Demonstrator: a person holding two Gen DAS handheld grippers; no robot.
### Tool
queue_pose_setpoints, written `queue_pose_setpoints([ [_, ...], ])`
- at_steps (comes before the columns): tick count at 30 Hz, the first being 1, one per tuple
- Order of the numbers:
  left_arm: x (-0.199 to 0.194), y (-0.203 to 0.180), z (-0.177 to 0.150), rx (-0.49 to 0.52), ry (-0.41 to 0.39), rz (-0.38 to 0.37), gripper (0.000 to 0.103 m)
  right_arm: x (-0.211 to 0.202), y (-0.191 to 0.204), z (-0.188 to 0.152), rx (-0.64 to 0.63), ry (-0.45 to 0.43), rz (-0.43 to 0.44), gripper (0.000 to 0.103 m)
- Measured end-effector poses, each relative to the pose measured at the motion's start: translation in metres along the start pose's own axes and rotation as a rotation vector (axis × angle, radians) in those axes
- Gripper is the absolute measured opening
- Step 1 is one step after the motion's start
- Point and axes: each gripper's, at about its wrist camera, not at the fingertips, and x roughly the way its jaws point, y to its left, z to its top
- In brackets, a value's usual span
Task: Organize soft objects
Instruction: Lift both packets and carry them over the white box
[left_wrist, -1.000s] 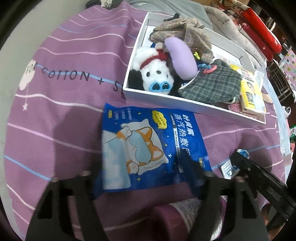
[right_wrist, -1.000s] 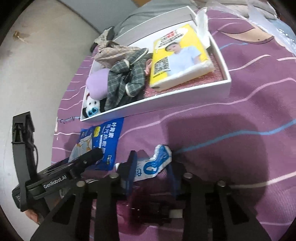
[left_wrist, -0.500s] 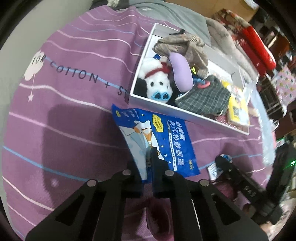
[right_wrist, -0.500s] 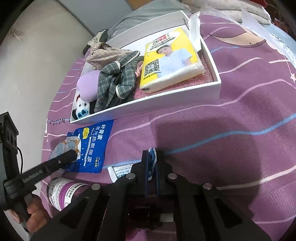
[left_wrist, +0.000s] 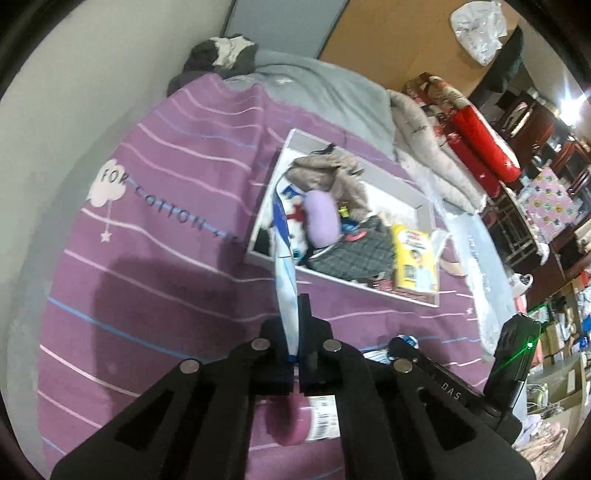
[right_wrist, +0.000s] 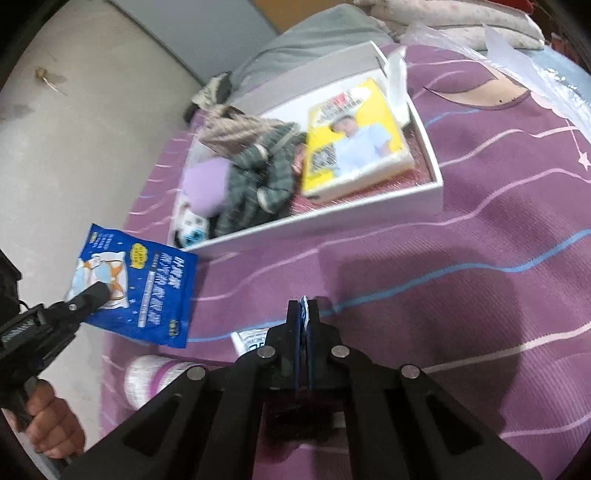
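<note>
Covering the whole bed is a purple striped cotton sheet (right_wrist: 480, 258), and on it sits the landmark: a shallow white rectangular box (right_wrist: 332, 218) with low walls. Inside that box lie a grey plaid garment (right_wrist: 258, 181), a yellow flat pack with a printed figure (right_wrist: 354, 140) toward one end, a lilac oval cushion (right_wrist: 205, 182) and a black-and-white plush toy (right_wrist: 190, 227) toward the other. Just outside the box's near wall, lifted clear of the sheet, hangs the blue flat foil pouch with a cartoon sleeper printed on it (right_wrist: 136, 288); the left gripper (left_wrist: 295, 317) has its two fingers pressed together on the pouch's edge, so the pouch stands edge-on in that gripper's own view. Nearer than the box, the right gripper (right_wrist: 303, 314) is pinched tight on a small blue-and-white sachet (right_wrist: 303, 306), whose white end (right_wrist: 251, 338) pokes out beside the fingers. Below the pouch, farther from the box, a purple-and-white cylindrical bottle (right_wrist: 155, 380) lies on the sheet. A person's hand (right_wrist: 51, 424) grips the left handle.
</note>
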Motion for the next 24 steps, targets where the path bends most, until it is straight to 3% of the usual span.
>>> queue_pose_setpoints([
  [6,-0.008,-0.02,0.004,0.024,-0.037,-0.07,0.002,-0.028,0.008,0.011,0.005,-0.054,0.092,0.001],
  [14,0.0,-0.042,0.018,0.02,-0.045,-0.088,0.002,-0.063,0.008,0.028,0.007,-0.156,0.084,0.001],
  [19,0.009,-0.054,0.033,0.01,-0.04,-0.161,0.002,-0.071,0.005,0.051,0.018,-0.198,0.085,0.001],
  [24,0.025,-0.068,0.055,0.006,-0.033,-0.18,0.002,-0.07,0.001,0.075,0.032,-0.23,0.089,0.001],
])
